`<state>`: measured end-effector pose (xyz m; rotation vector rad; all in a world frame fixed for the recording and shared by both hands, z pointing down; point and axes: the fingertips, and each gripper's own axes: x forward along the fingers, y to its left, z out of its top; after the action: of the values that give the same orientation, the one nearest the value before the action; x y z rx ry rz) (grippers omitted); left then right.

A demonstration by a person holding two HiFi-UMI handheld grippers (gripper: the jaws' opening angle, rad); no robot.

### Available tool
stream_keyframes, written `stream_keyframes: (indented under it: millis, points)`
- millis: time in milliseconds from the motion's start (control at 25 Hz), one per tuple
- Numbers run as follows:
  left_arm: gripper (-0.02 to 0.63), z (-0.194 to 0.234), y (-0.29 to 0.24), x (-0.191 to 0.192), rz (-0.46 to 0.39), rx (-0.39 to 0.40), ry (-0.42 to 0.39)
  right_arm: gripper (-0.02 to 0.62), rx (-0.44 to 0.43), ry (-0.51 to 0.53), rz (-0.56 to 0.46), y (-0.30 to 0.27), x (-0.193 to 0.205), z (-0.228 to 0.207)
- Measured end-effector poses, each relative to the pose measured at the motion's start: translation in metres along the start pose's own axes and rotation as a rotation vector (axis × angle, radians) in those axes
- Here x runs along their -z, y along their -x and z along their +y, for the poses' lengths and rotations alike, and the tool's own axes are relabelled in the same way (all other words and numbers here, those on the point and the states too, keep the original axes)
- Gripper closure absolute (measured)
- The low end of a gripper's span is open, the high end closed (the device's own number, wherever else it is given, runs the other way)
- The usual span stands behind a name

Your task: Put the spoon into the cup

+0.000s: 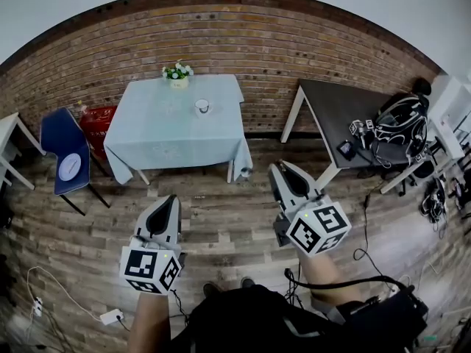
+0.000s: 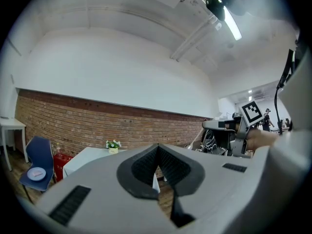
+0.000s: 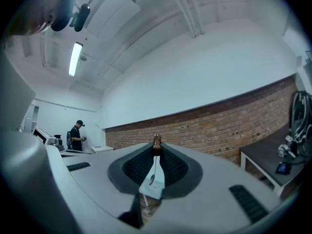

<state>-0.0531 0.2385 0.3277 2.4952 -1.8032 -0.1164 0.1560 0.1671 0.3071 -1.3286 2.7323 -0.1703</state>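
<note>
A white cup (image 1: 202, 107) stands on the table with the light blue cloth (image 1: 173, 134) by the brick wall, well ahead of both grippers. My right gripper (image 1: 278, 169) is held level over the wooden floor, shut on a spoon (image 3: 153, 167). The spoon's brown handle end (image 3: 156, 141) is pinched at the jaw tips, and its metal bowl hangs down between the pads. In the head view the spoon cannot be made out. My left gripper (image 1: 173, 200) is level at the left, shut with nothing in it; its tips (image 2: 157, 148) meet.
A small pot of flowers (image 1: 177, 73) sits at the table's far edge. A blue chair (image 1: 62, 157) and a red object (image 1: 99, 123) stand to its left. A dark table (image 1: 346, 116) with cables and gear is at the right. A person (image 3: 76, 136) stands far off.
</note>
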Motion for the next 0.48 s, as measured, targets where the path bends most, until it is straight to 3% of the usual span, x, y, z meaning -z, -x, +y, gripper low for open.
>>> stream_keyframes:
  millis: [200,480]
  points:
    - [0.6,0.019,0.003,0.002,0.0,-0.039,-0.015,0.546,0.012,-0.012,0.01,-0.009,0.005,0.008]
    - [0.6,0.037,0.008,0.009,0.004,0.01,0.016,0.546,0.029,-0.001,0.006,-0.019,0.014,0.024]
